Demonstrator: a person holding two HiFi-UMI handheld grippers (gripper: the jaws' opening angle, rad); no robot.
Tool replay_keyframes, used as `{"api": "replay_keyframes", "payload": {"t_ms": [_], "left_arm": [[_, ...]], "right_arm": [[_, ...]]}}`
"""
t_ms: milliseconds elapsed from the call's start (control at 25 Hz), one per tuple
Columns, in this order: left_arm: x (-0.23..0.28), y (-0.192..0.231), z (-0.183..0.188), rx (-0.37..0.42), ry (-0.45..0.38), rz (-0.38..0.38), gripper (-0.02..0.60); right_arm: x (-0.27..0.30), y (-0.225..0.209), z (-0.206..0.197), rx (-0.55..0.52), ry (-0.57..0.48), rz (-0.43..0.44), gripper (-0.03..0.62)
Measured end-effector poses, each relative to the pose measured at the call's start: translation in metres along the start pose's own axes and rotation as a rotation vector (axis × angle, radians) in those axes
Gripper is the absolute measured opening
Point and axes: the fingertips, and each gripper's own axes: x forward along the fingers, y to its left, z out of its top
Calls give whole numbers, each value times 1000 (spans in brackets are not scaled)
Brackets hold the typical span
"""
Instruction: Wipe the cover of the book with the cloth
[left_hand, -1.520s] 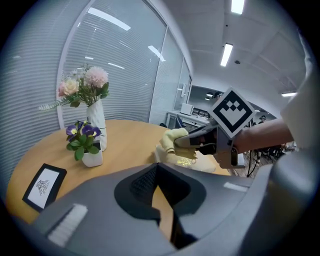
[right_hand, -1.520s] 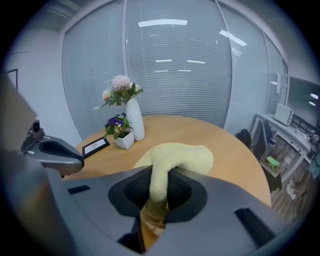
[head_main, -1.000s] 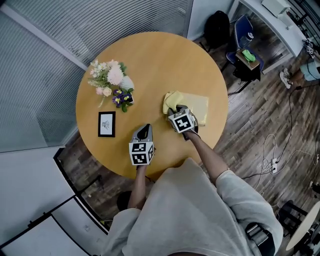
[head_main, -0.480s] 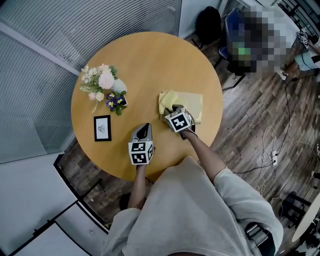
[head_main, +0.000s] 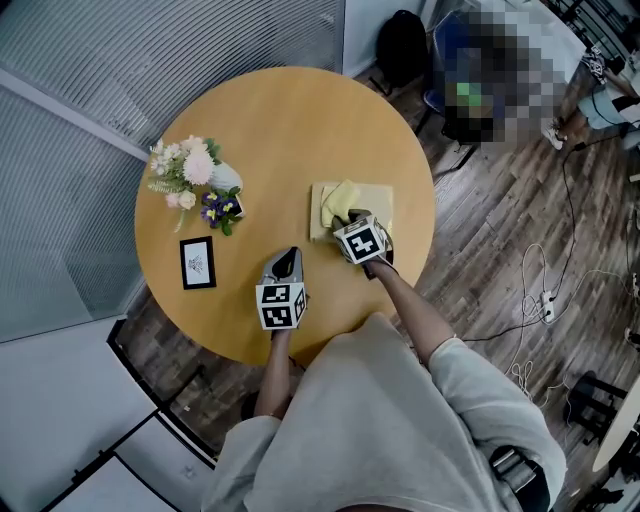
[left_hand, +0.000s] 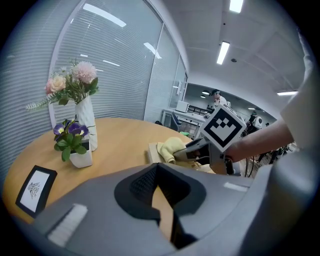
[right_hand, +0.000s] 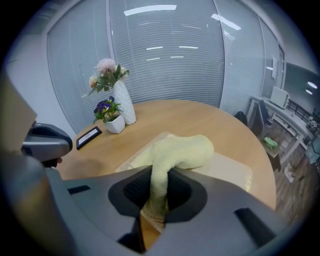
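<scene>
A pale yellow book (head_main: 376, 196) (right_hand: 227, 172) lies flat on the round wooden table (head_main: 270, 130), right of its middle. A yellow cloth (head_main: 340, 203) (right_hand: 181, 151) (left_hand: 171, 148) rests bunched on the book's left part. My right gripper (head_main: 352, 222) (right_hand: 155, 207) is shut on the cloth's near end, and the cloth trails forward onto the cover. My left gripper (head_main: 288, 263) (left_hand: 161, 210) hovers over bare table left of the book, shut with nothing between its jaws.
A white vase of flowers (head_main: 192, 168) (right_hand: 116, 92), a small potted purple plant (head_main: 219, 209) (left_hand: 73, 145) and a black picture frame (head_main: 198, 262) (left_hand: 34, 184) stand at the table's left. The table's right edge (head_main: 425, 250) is close to the book.
The right gripper and the cloth have slid a little toward the book's left part. The head view has shifted, so the table sits further left. The left gripper has held still.
</scene>
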Motion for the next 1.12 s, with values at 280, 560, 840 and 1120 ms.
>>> {"api": "replay_keyframes", "payload": {"t_ms": [280,560,840,1120], "left_arm": [[6,-14,3,22,1,-31,6],[14,-28,4,41,6,-57,6],[21,-41,6,59,10,-84,6],[28,-57,9,77,16,-113,6]], "right_arm": [[-12,-23,-14,40,11,-43,63],[-26,-47,-27,53,12,-75,63],[-40,-71,-42,102,11,-114,63],[-52,-85,-53,131,13,-133,63]]}}
